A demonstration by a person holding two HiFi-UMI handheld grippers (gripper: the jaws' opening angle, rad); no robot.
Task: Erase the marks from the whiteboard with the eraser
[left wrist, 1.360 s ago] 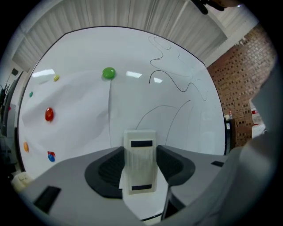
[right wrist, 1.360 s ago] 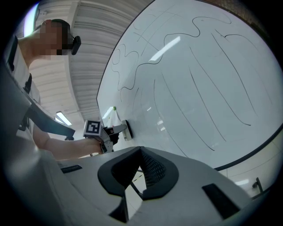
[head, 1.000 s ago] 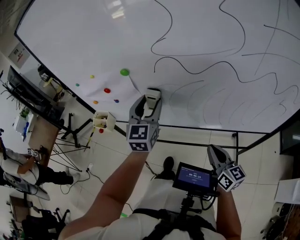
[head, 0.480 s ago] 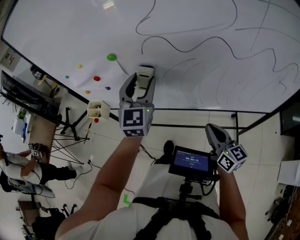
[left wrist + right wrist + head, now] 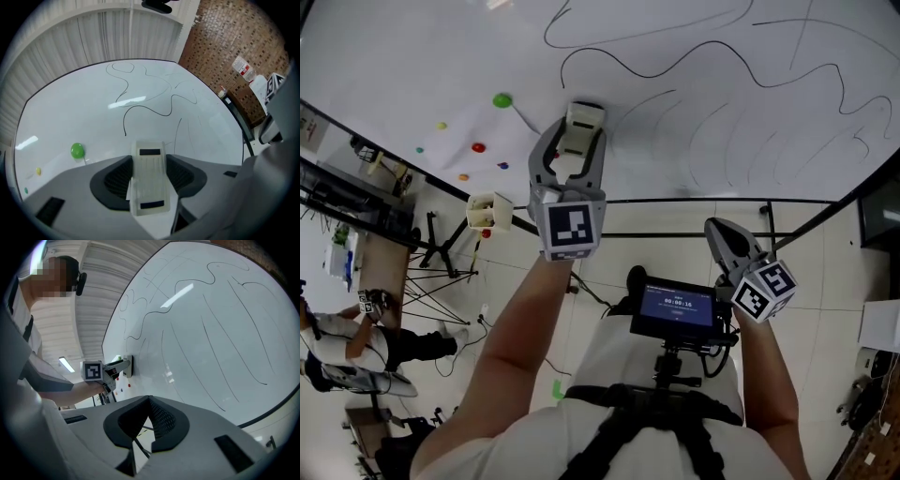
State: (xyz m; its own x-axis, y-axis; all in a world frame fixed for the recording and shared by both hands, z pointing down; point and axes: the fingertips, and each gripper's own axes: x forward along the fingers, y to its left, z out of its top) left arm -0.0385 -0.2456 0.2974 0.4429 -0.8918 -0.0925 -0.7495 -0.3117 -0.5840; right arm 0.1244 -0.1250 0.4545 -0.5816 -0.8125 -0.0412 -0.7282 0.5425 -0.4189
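Note:
My left gripper (image 5: pixel 578 141) is shut on a cream eraser (image 5: pixel 584 125), whose block fills the gap between the jaws (image 5: pixel 149 180). It points at the whiteboard (image 5: pixel 722 56), right of a green magnet (image 5: pixel 502 99). In the right gripper view the eraser (image 5: pixel 127 365) appears to lie flat against the board (image 5: pixel 225 333). Black wavy marks (image 5: pixel 623 64) run above it, and fainter curved lines (image 5: pixel 722 131) lie to its right. My right gripper (image 5: pixel 719 234) hangs lower, off the board, shut with nothing in it.
Small coloured magnets (image 5: pixel 478 147) dot the board's left end. A box of markers (image 5: pixel 488 212) sits at the board's lower edge, above a black frame bar (image 5: pixel 694 200). A screen (image 5: pixel 679 309) hangs at my chest. A person (image 5: pixel 337 337) sits at far left. There is a brick wall (image 5: pixel 225 42) on the right.
My left gripper has carried the eraser up and rightward along the board, away from the green magnet, and has rolled. The right gripper has stayed where it was.

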